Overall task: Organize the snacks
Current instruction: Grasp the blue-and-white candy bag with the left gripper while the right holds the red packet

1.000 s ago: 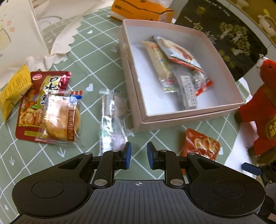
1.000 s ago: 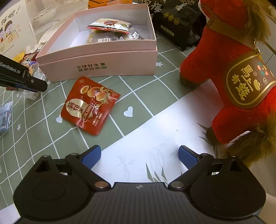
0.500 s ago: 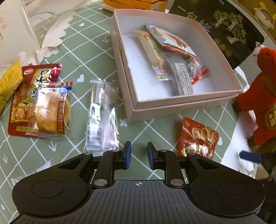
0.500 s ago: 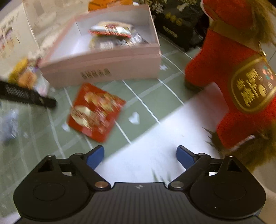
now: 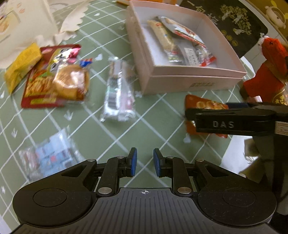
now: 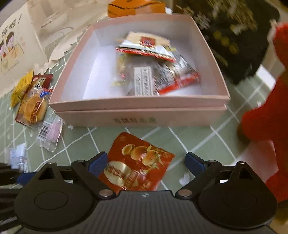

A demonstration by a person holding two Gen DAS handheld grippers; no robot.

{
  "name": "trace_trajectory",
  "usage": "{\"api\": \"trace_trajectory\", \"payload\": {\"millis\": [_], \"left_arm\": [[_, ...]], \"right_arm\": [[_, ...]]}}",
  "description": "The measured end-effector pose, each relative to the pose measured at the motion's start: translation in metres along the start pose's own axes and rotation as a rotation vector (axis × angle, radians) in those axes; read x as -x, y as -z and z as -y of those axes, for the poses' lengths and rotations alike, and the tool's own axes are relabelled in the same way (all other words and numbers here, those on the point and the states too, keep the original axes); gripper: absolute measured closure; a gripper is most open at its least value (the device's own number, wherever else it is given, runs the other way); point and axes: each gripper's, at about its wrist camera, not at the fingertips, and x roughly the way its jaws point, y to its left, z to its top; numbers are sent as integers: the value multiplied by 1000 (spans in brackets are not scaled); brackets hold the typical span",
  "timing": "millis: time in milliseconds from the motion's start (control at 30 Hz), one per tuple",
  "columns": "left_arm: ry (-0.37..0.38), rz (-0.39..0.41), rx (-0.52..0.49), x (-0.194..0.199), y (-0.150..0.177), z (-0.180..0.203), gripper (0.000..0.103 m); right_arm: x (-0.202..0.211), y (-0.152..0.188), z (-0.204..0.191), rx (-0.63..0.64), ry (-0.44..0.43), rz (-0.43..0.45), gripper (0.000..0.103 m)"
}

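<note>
A pink box holds several snack packets. A red egg-snack packet lies on the green cloth in front of it. My right gripper is open wide, its fingers on either side of the red packet just above it. My left gripper is empty, jaws nearly closed with a narrow gap, above the cloth. A clear wafer packet, a bun packet on a red bag, a yellow packet and a blue-white packet lie left of the box.
A red plush horse stands right of the box. A black bag and an orange box are behind it. A white paper bag stands at the far left. White paper lies at the right front.
My right gripper has moved forward and left until its open fingers straddle the red packet. My left gripper has drawn back, so the blue-white packet and the right gripper now show in its view.
</note>
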Motion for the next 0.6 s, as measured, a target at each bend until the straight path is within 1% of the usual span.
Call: {"api": "trace_trajectory", "payload": {"millis": [33,67,100,167,367,500,600], "left_arm": [[1,0,10,1,2,-2,80],[2,-1,19,2,5,-5,80],[4,-5,26,3,7,-7,80],[15,-14,35,4,13,-8,80],[62,-24,16,3,20,-1,80],[74,-26,-3,2,22,7,80],[69,-33,-28,2,28,12,80]], "right_arm": [[0,1,-4,30,13,13,12],[0,2,-8,53,19,21,16],[3,3,-9,67,9,30,23],[8,7,-9,85,-3,23,32],[28,36,3,81,-72,-36,38],[38,57,-1,137,-93,-63,38],[41,62,-3,156,-101,-67,36]]}}
